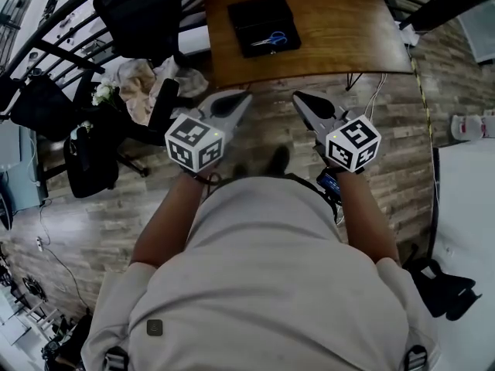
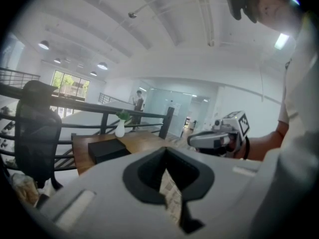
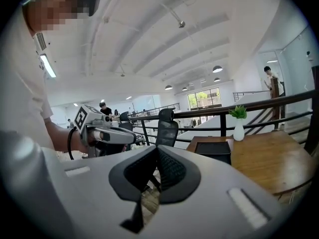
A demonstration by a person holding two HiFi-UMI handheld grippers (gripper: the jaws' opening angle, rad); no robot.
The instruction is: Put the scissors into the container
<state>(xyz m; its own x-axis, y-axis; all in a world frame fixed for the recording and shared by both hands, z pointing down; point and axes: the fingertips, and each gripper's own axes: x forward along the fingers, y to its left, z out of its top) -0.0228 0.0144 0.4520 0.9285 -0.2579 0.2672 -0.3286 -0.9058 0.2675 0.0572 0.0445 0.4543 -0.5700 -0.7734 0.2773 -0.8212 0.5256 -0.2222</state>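
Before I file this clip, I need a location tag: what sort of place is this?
Likely an open-plan office on a mezzanine: wooden desk, black office chair, metal railing.

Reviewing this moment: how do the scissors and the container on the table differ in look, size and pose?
Colour: the scissors have blue handles; the container is black. Size: the container is much larger; the scissors cover a small part of its floor. Pose: the scissors lie flat inside, toward its near edge; the container sits slightly askew on the wooden table. Shared: neither is touched by the left gripper or right gripper.
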